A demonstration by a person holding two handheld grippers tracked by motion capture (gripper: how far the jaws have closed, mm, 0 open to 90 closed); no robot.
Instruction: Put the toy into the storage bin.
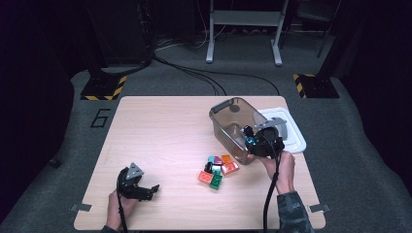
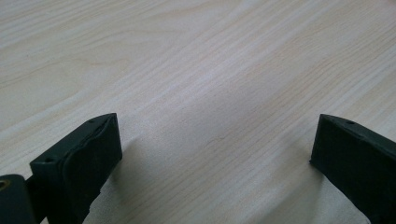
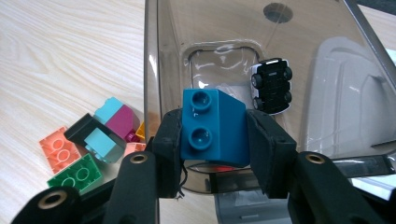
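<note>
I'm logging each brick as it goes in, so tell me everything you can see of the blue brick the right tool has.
The blue brick is a teal plastic piece with two round studs in a row on one face and a sloped side. It is clamped between the black pads of the right tool, studs facing the camera, held over the rim of the smoky clear bin. Nothing else touches it.

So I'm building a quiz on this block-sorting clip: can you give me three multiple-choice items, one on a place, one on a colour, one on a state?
1. Where is the toy car?
A. in the tinted bin
B. among the loose blocks
C. on the white lid

2. What colour is the block in the right gripper?
A. green
B. orange
C. teal blue

3. How is the left gripper?
A. shut on a block
B. open, nothing between the jaws
C. shut empty

Key: A, the car lies on the bin's floor; C, a teal block sits between the pads; B, bare table shows between spread jaws.
</note>
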